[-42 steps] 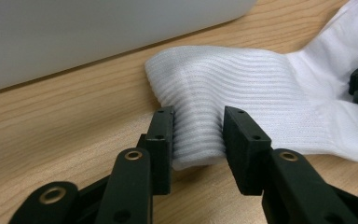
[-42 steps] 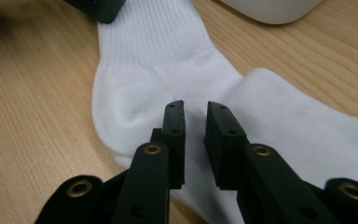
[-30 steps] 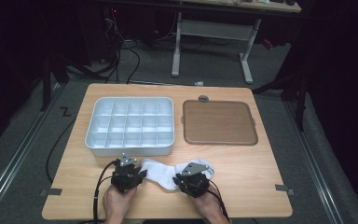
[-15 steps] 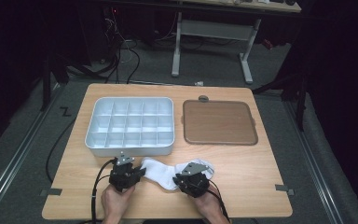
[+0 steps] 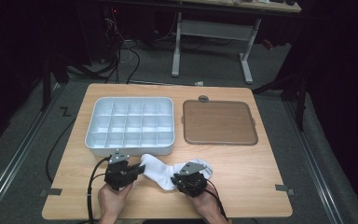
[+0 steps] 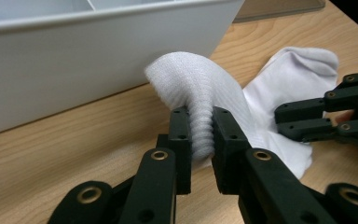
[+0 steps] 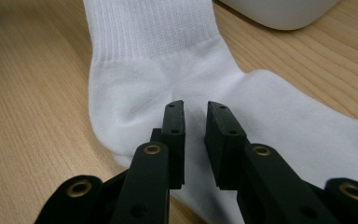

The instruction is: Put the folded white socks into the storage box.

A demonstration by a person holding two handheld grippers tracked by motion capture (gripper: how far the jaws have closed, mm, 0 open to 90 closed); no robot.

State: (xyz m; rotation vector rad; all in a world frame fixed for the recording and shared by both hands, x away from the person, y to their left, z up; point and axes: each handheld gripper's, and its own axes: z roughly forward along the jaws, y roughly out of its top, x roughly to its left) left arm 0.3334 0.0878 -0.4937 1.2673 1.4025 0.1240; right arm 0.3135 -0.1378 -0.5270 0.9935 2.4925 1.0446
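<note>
Jaws of left gripper [image 6: 200, 135] pinching sock [image 6: 223, 93] cuff, hiding its pinched fold.

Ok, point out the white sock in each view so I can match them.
High view: white sock, near table edge between both grippers.
Left gripper view: centre, cuff pinched in the jaws.
Right gripper view: heel under the jaws.
Shared landmark: white divided tray.
</note>
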